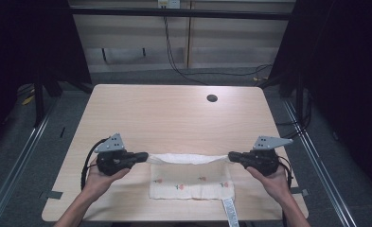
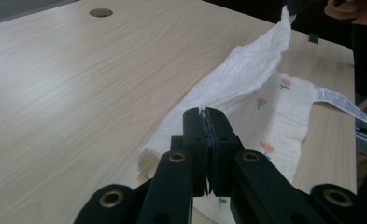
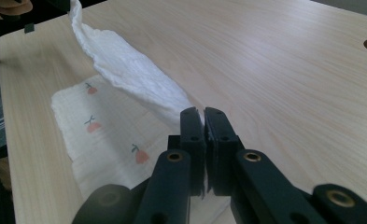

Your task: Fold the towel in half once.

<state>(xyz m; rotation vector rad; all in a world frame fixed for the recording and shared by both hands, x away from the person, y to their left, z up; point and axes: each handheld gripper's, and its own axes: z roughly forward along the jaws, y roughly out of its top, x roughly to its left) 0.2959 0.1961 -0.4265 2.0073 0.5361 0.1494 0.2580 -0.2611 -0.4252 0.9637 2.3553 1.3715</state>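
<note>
Cloth [image 1: 191, 182], white with small red fruit prints, lies near the front edge of the wooden table [image 1: 174, 113], its care label [image 1: 230, 211] hanging past that edge. We hold its far edge raised off the table, stretched between both tools: the left gripper [image 1: 145, 156] has its jaws pressed together on one corner, the right gripper [image 1: 231, 155] likewise on the other. The lifted edge sags slightly at mid-span. Beyond the cloth the tabletop is bare up to the cable hole [image 1: 212, 98] near the far edge.
</note>
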